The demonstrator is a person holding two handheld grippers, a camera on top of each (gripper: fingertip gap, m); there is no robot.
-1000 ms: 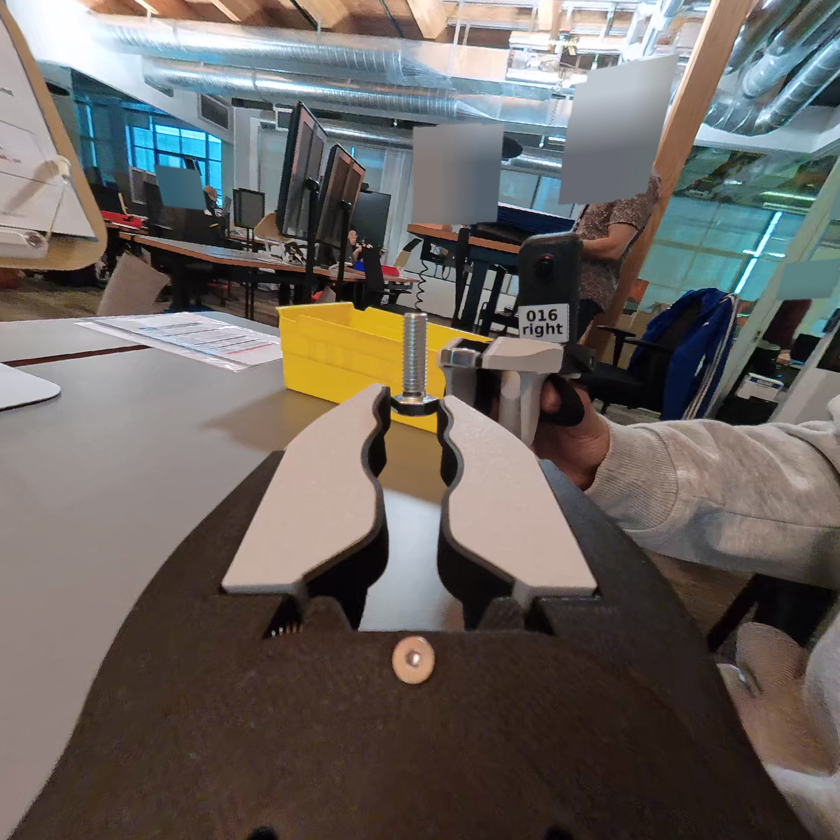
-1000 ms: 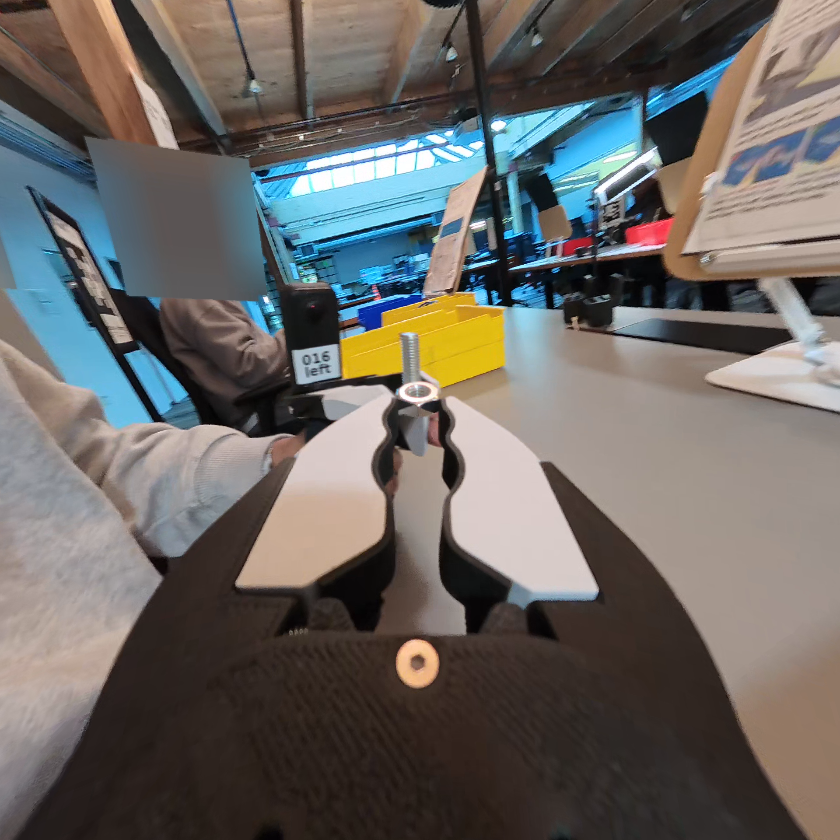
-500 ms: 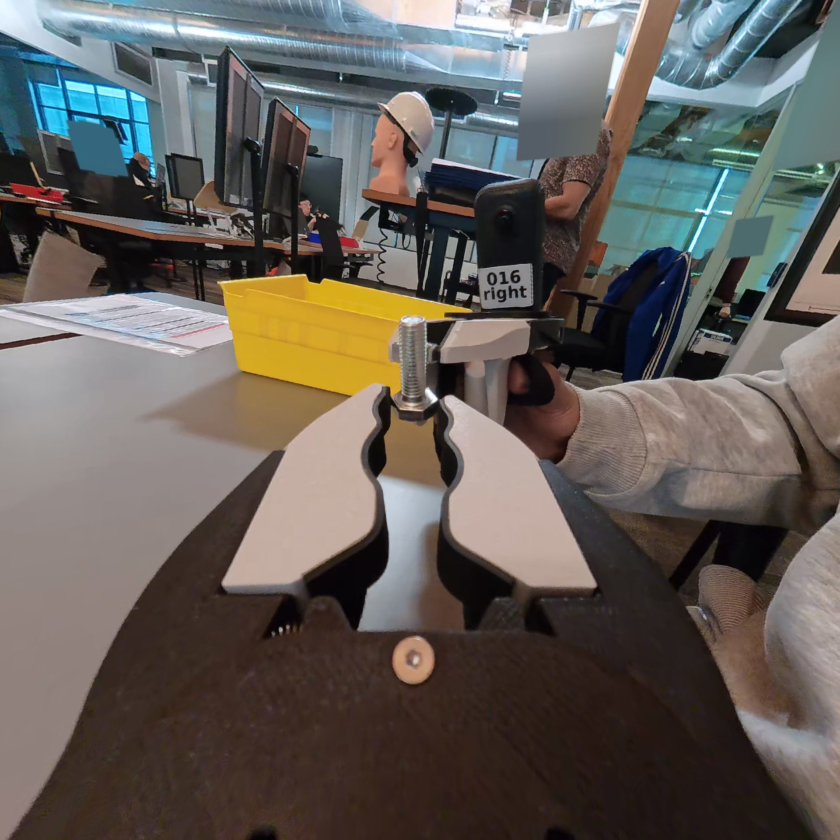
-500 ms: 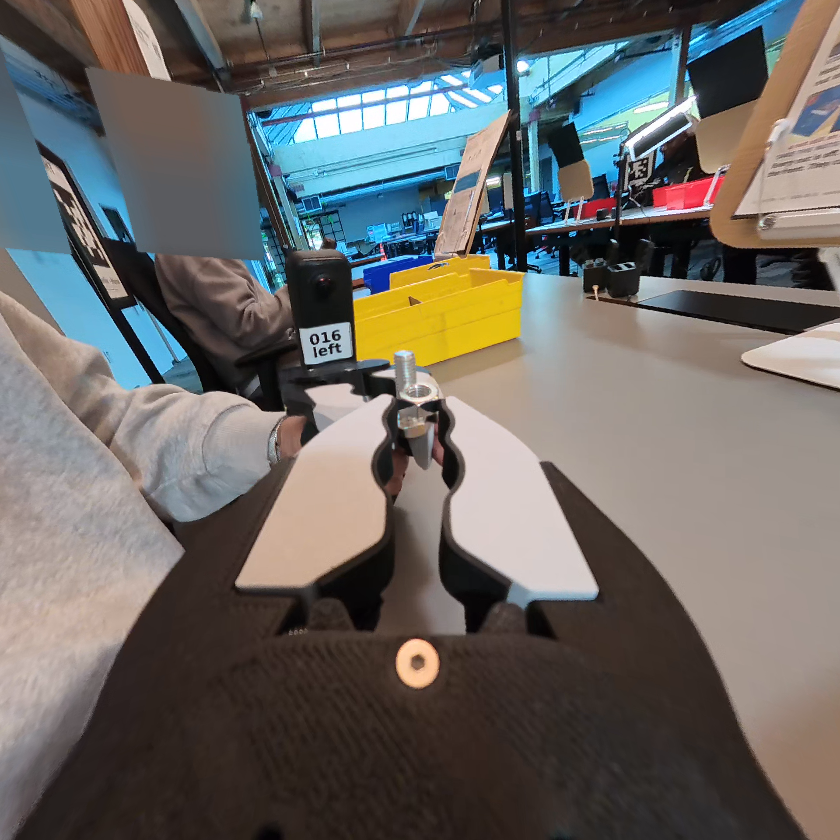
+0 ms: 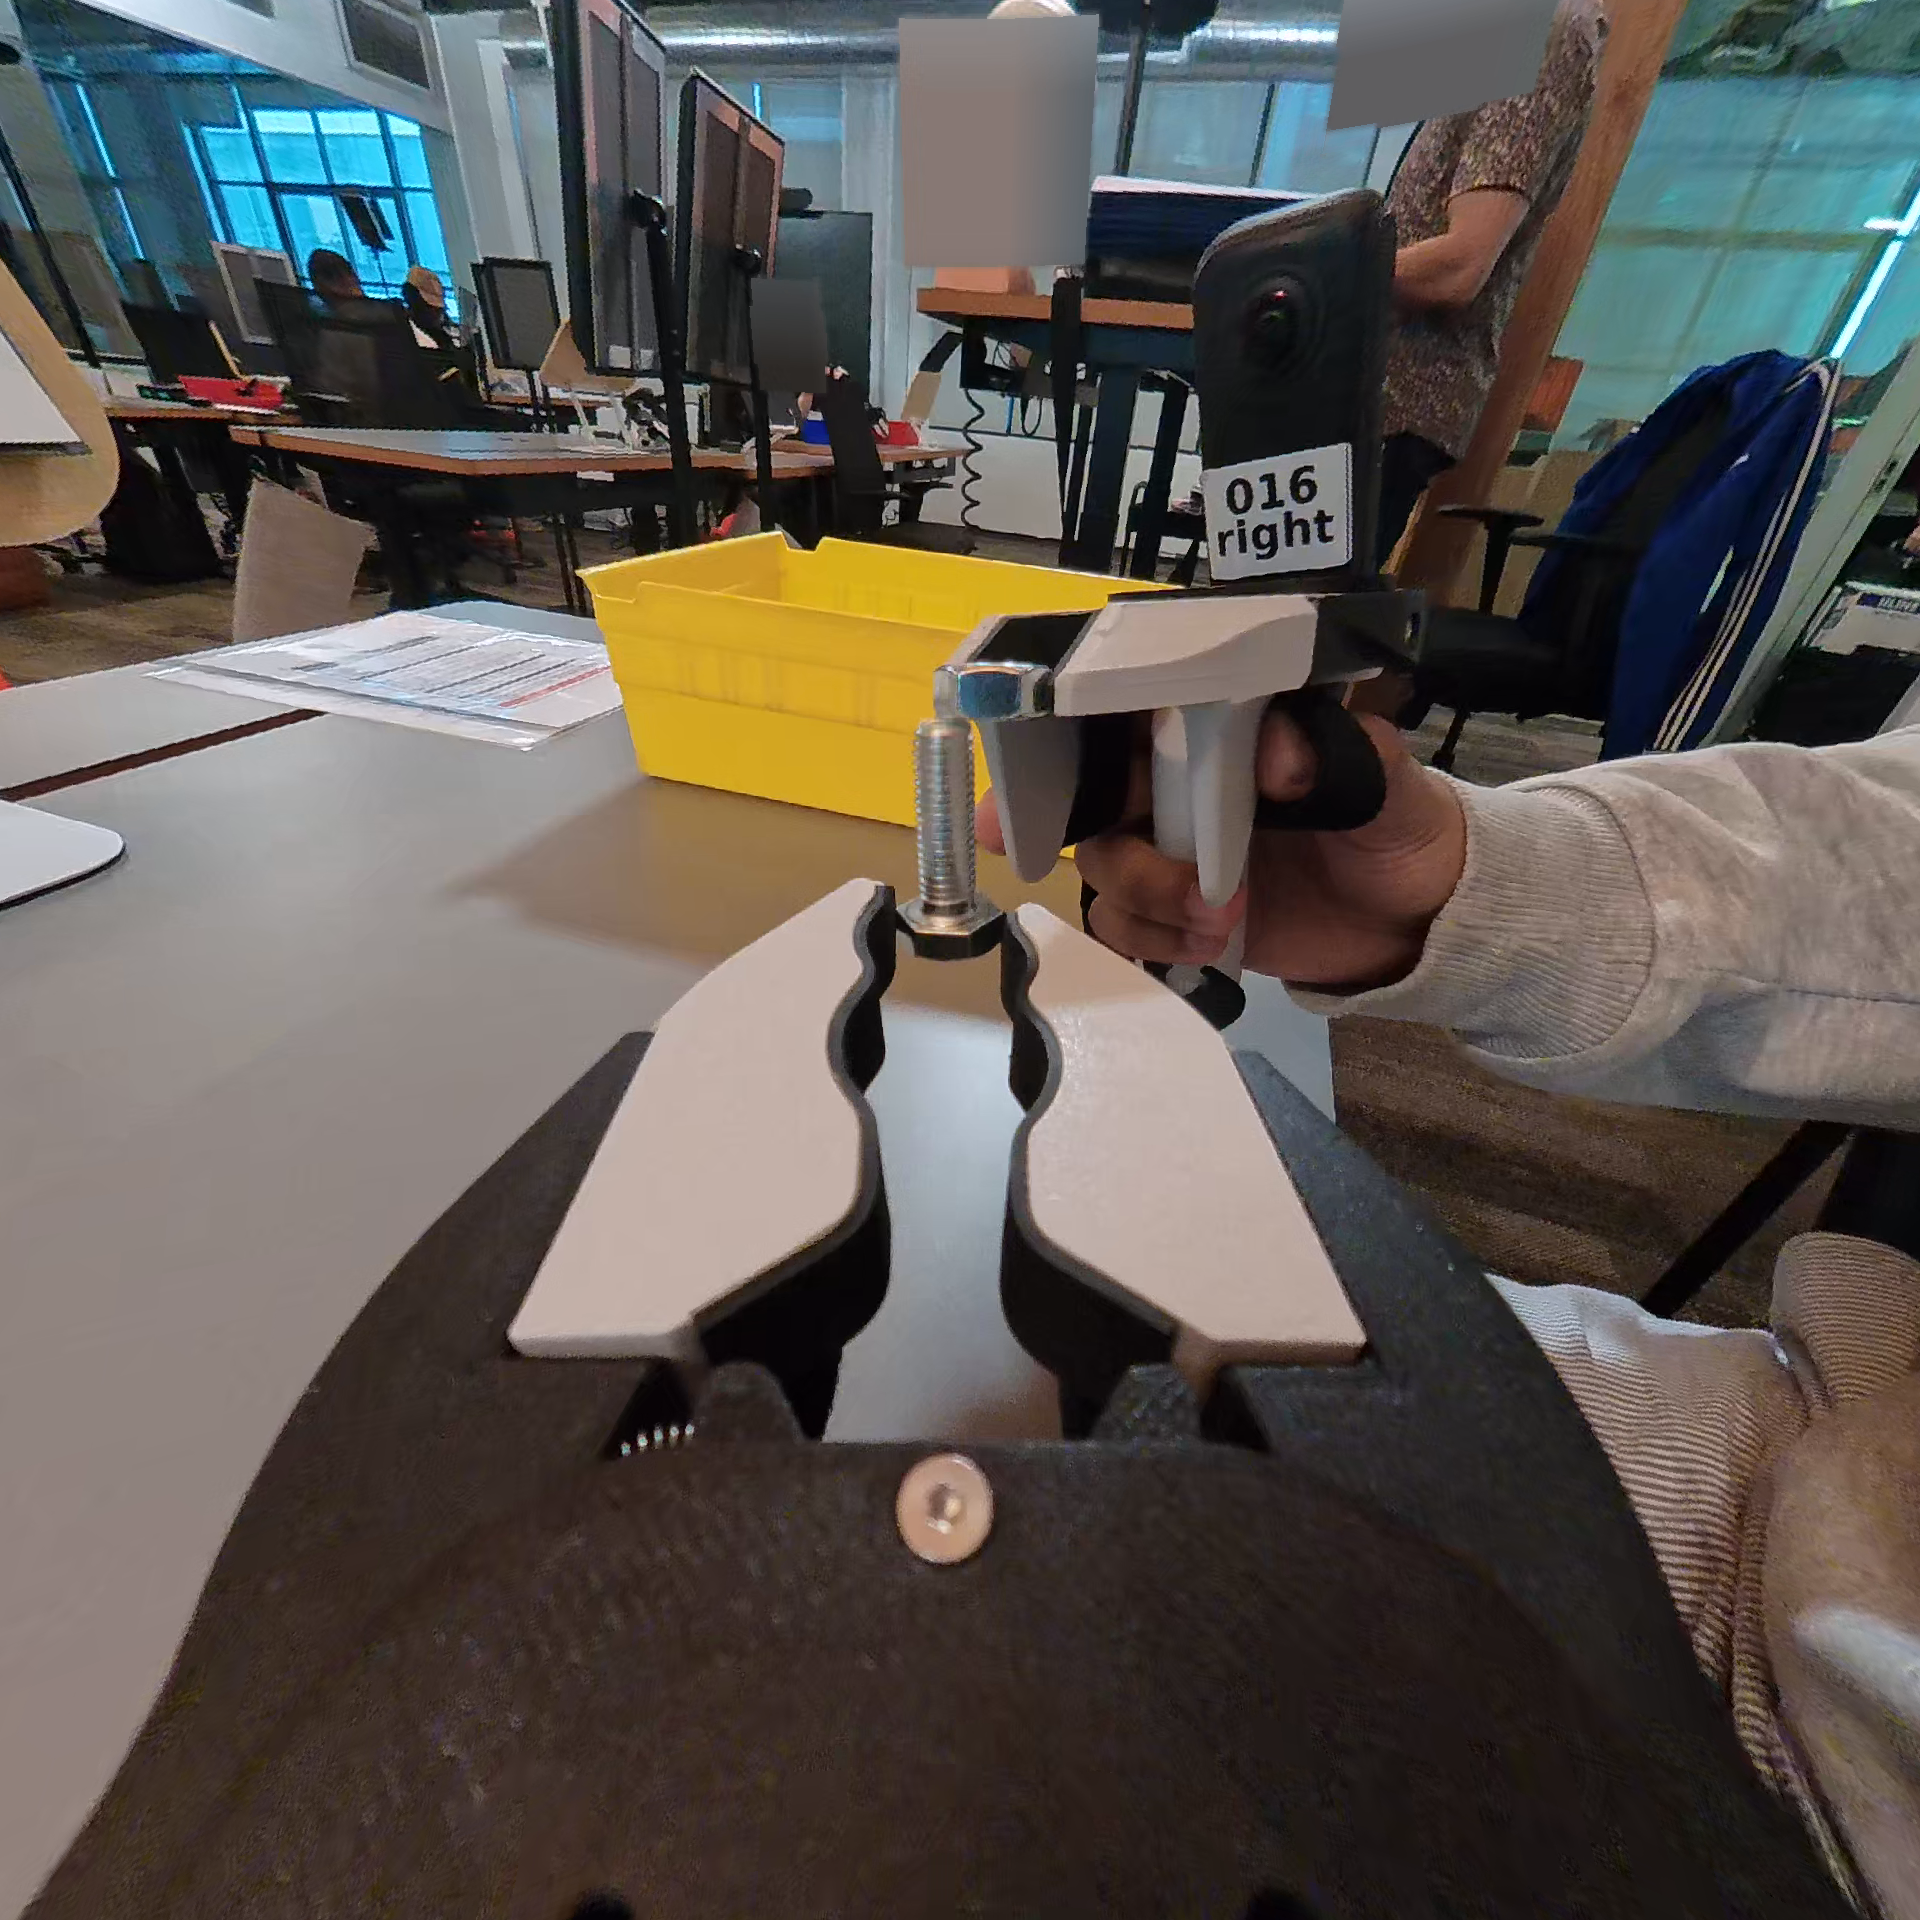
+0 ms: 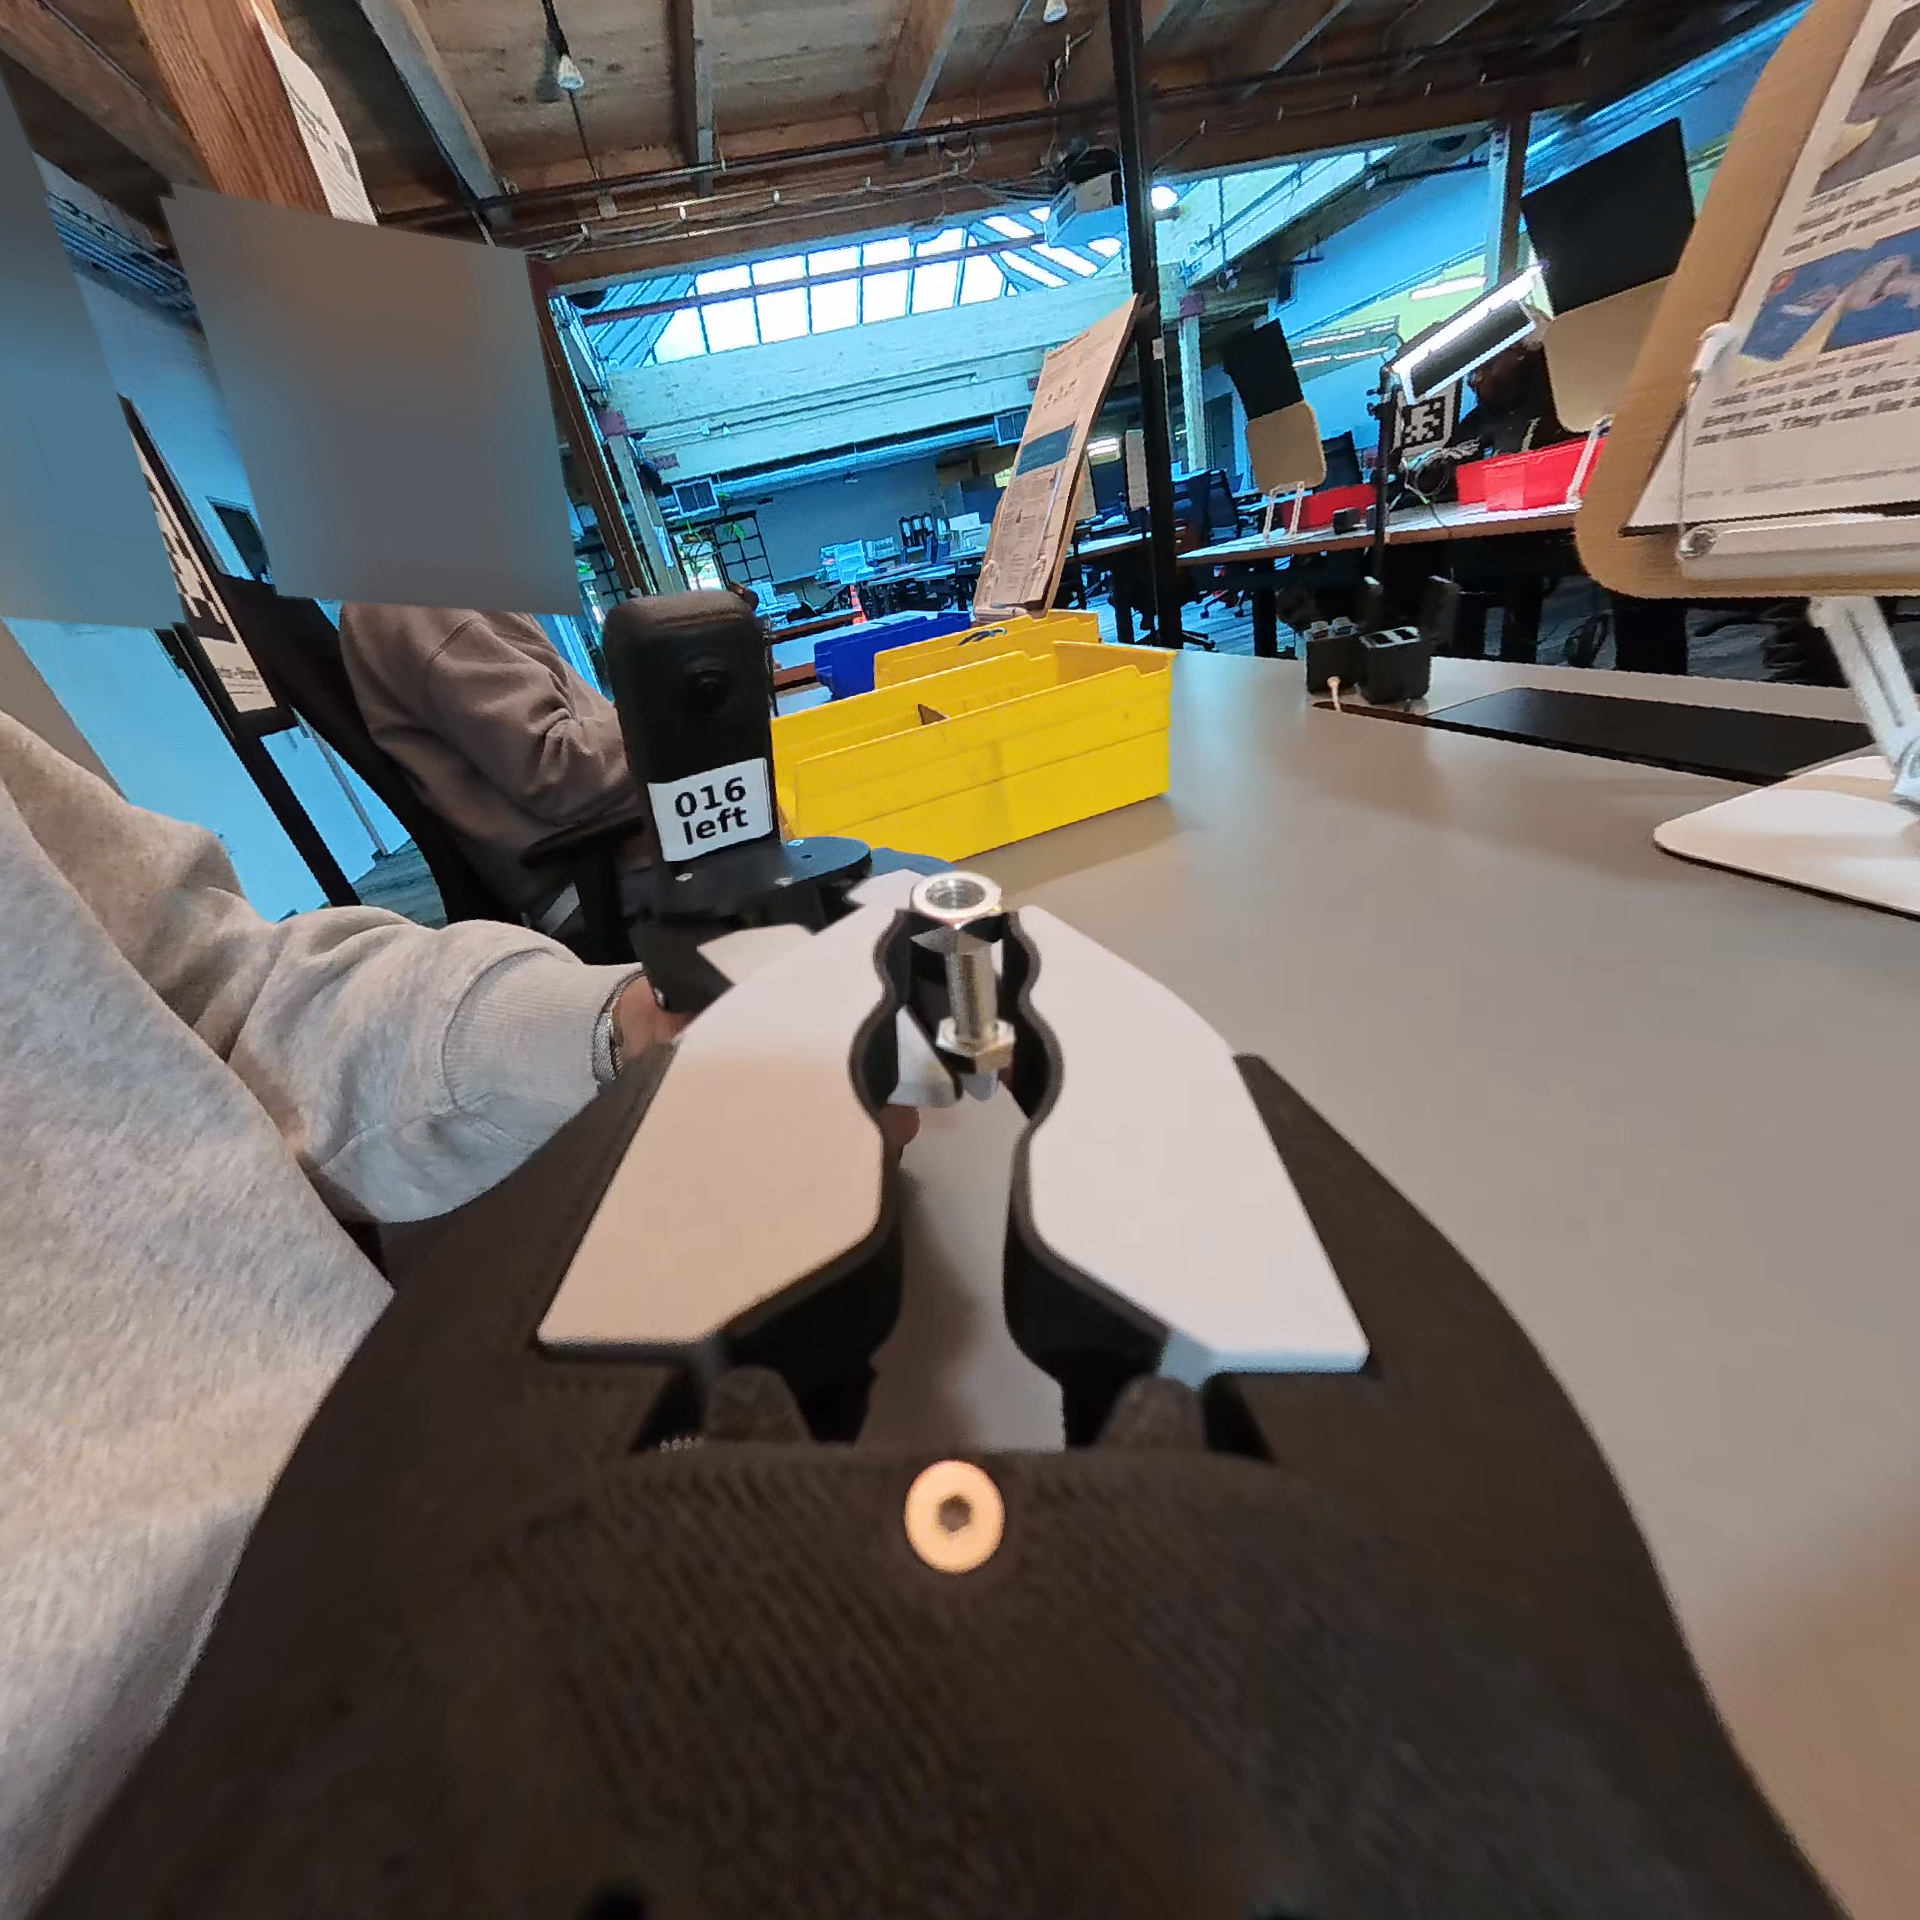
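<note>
Your grey table (image 5: 312, 1039) fills the lower left of the left wrist view, and a yellow bin (image 5: 790, 675) stands on it just above centre. In the right wrist view the same bin (image 6: 977, 748) sits at centre, and a paper stand (image 6: 1766, 312) shows in the upper right that the other view lacks.

Your left gripper (image 5: 948, 930) is pinched on the hexagonal head of a steel bolt (image 5: 943, 810), which stands upright at the middle of the frame, threads up. Your right gripper (image 5: 997, 694), coming in from the right, is pinched on a steel nut (image 5: 987, 691) sitting just at the tip of the bolt. Whether the nut is on the threads or just clear of them, neither view settles.

Both pieces are likely small, stiff, weighty for their size and slick. Flat hexagonal faces give your best hold; threads would roll.

The left view gives you the bolt's side and its upright line. The right view looks down past the nut (image 6: 958, 902), showing its open hole, with the bolt (image 6: 971, 1003) below between your own fingers (image 6: 748, 1143).
</note>
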